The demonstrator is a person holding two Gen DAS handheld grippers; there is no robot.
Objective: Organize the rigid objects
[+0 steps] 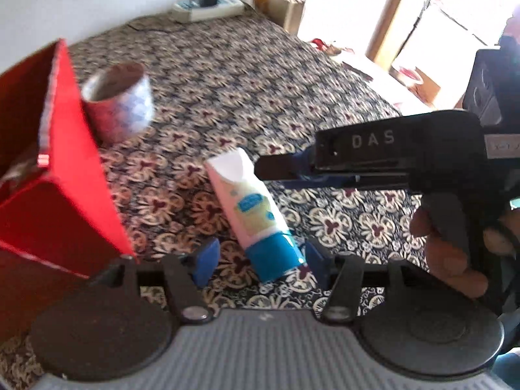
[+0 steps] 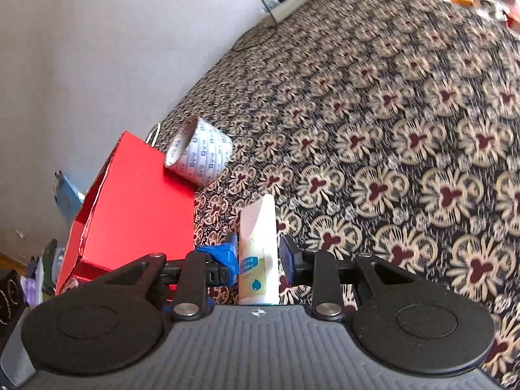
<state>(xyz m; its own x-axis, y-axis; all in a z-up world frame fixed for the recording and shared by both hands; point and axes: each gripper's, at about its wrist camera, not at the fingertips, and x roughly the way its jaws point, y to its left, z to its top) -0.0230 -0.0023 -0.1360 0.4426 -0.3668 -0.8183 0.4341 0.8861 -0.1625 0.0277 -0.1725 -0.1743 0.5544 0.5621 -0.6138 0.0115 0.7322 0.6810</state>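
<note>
floral cloth (image 2: 406,130) by white wall (image 2: 97,48) | left jaws apart | right jaws clamping tube (image 2: 258,243)

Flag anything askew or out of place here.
The tape roll sits tilted, propped against the red box rather than flat. The tube lies loose on the patterned cloth, outside the box. Nothing looks spilled or damaged.

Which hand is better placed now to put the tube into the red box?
The right. Its tongs already straddle the tube, with the red box just beside them. The left tongs are open, only the tube's blue cap between their tips.
</note>
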